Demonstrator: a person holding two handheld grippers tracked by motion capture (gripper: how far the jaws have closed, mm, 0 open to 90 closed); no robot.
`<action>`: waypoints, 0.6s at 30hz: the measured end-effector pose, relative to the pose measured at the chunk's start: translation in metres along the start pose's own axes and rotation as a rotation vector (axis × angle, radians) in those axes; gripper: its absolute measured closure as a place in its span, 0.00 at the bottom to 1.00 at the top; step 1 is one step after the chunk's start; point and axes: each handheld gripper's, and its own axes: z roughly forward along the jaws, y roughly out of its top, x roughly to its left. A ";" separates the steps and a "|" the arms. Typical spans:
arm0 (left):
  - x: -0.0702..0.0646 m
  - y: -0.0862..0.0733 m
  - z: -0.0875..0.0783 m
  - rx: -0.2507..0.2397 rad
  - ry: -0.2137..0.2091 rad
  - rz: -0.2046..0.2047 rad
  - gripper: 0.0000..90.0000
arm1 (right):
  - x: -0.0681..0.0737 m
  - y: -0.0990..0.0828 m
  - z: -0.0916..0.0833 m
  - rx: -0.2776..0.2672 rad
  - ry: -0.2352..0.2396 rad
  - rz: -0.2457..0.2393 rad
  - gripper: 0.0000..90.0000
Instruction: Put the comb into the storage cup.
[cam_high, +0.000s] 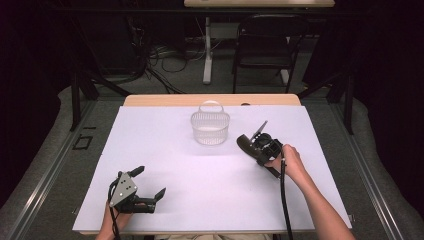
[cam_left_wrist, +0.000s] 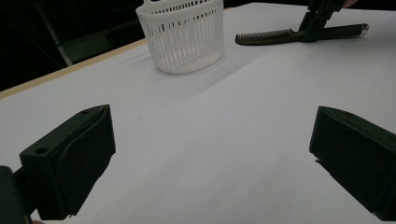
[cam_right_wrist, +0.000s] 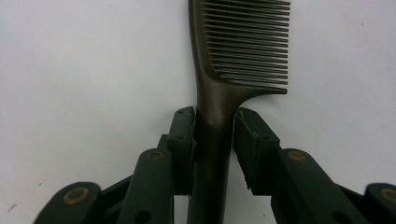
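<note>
A dark brown comb (cam_right_wrist: 247, 42) lies flat on the white table sheet (cam_high: 200, 175), with its teeth pointing away from my right gripper (cam_right_wrist: 215, 123). The two pads of that gripper press on the comb's handle just below the teeth. In the high view, the comb (cam_high: 243, 143) and right gripper (cam_high: 252, 148) sit right of centre, beside a white slotted basket (cam_high: 210, 129). My left gripper (cam_high: 150, 181) rests near the front left edge, jaws wide apart with nothing between them. The left gripper view looks between those open jaws (cam_left_wrist: 210, 158) to the basket (cam_left_wrist: 182, 35) and the comb (cam_left_wrist: 271, 36).
The basket stands upright with its handle loop up, at the back centre of the sheet. A wooden table edge (cam_high: 210, 100) runs behind the sheet. Beyond it are a black chair (cam_high: 265, 45), a table leg and cables on the floor.
</note>
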 end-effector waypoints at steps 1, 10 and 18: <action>0.000 0.000 0.000 0.000 0.001 0.001 0.00 | 0.000 0.000 0.000 0.000 0.000 0.000 0.78; 0.000 0.000 0.000 0.002 0.001 0.003 0.00 | -0.006 -0.004 0.001 -0.034 0.062 0.053 0.81; 0.000 0.000 0.000 0.004 0.000 0.006 0.00 | -0.013 -0.015 -0.012 -0.182 0.101 0.077 0.81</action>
